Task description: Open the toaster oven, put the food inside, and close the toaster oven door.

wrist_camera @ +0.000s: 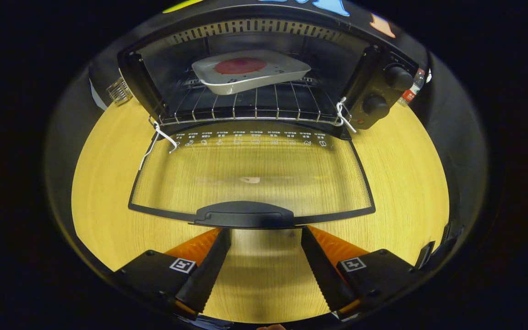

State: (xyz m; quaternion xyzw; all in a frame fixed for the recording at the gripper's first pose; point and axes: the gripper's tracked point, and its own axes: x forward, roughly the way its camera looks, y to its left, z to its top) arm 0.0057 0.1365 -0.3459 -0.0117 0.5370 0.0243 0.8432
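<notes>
A black toaster oven (pixel 378 91) stands on a pale wooden table, its glass door (pixel 250 174) swung fully down and lying flat toward me. Inside, on the wire rack (pixel 255 107), rests a white dish (pixel 255 75) holding a round red piece of food (pixel 240 65). The door's black handle (pixel 244 214) sits just ahead of my fingertips. My gripper (pixel 266 236) is open, with its tips right under the handle's near edge, one on each side of its middle. Only bare table shows between the fingers.
Two black knobs (pixel 398 77) sit on the oven's right panel. White cable ties (pixel 343 114) hang at both door hinges. A clear plastic item (pixel 118 90) lies left of the oven and a bottle (pixel 414 89) stands behind its right side. Wooden tabletop (pixel 406 183) spreads on both sides of the door.
</notes>
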